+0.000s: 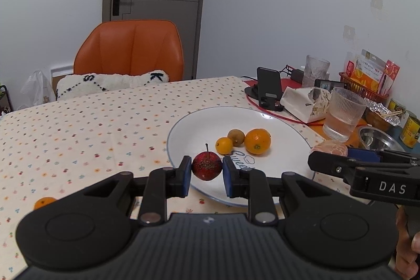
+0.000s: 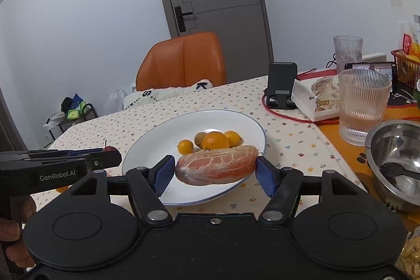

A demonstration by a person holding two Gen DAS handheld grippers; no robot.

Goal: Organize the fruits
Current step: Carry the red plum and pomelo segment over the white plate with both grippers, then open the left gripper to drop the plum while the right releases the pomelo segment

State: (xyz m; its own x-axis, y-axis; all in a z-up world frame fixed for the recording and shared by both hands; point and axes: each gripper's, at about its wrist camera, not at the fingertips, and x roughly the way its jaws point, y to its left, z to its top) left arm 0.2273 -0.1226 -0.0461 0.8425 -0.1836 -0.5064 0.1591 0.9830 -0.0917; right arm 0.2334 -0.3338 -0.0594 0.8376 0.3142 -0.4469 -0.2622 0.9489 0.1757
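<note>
Left tongs [image 1: 206, 176]: blue pads clamped on the small dark-red round fruit with an upright stem [image 1: 206, 165], contact at its two sides only; the fruit sits over the near rim of the white round plate with a thin blue edge line [image 1: 183, 133]. Right tongs [image 2: 215, 172]: spread wide and clamped end to end on the peeled pink citrus segment with white pith [image 2: 216, 166], over the near-right part of the same plate.

Hazards, as judged from this state:
- The red fruit is round and smooth-skinned; a slight loosening of pad pressure could let it roll out and off the rim onto the dotted tablecloth of the tabletop [image 1: 78, 127].
- The peeled segment looks soft; excess pressure could crush or split it; too little could let it sag and drop.
- Both tools converge on one plate; the right tool's fingers lie just beside the left tool, so a simultaneous release risks collision.
- The large orange [image 1: 257, 141], small orange-yellow citrus [image 1: 224, 145] and brown kiwi [image 1: 236, 137] cluster mid-plate; a dropped fruit could scatter them.
- The ribbed clear glass holding liquid [image 2: 363, 109] stands near the right tool's side; a wide swing could tip it.

Pose: both tools held roughly level, fingers pointing forward toward the plate; a hand [image 2: 13, 235] grips the left tool's handle from below.
</note>
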